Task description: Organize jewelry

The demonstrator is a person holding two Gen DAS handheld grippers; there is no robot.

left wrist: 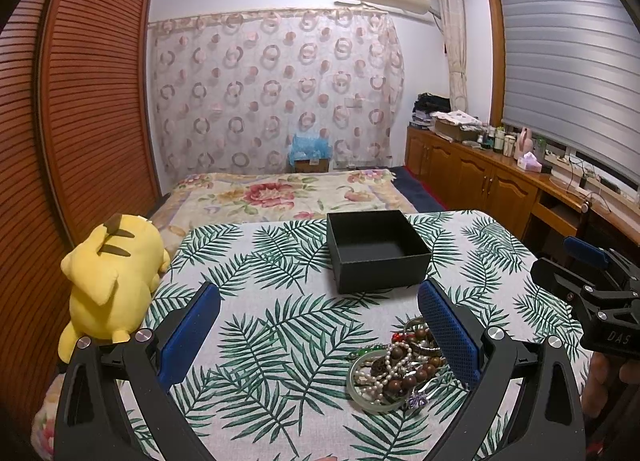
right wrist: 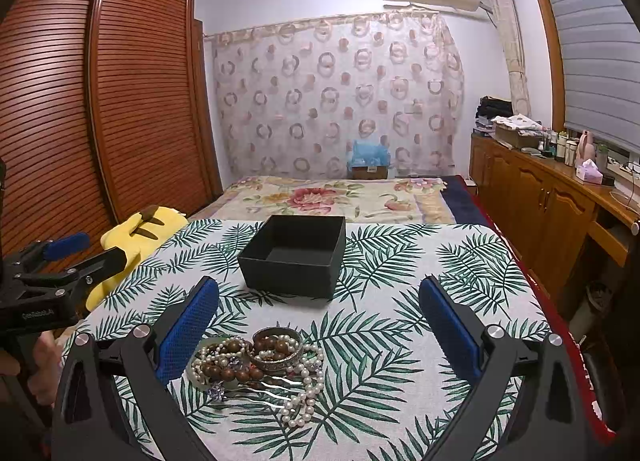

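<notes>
Nearest the cameras, both grippers are held with fingers spread wide and nothing between them: the left gripper (left wrist: 320,333) hangs over the near edge of the worktop (right wrist: 400,381), and the right gripper (right wrist: 320,333) likewise. Just beyond the fingertips the jewelry pile (right wrist: 256,365) lies tangled on the palm-leaf cloth: a pearl strand (right wrist: 304,401), brown wooden beads (right wrist: 228,373), a metal bangle (right wrist: 280,359), a pale green bangle (left wrist: 360,393) and a silver hairpin (right wrist: 264,385), all touching and partly overlapping. The pile sits beside the left finger in the right view and beside the right finger in the left view, so it lies between the two grippers. A single piece would best be singled out first; the rigid metal bangle on top looks the easiest to be pinched cleanly, whereas the pearls are likely to drag neighbours along. Farther on, the black box (right wrist: 296,257) stands open and apparently empty, well apart from the pile, ready to receive pieces. A yellow plush toy (left wrist: 112,281) lies at the worktop's left edge.
</notes>
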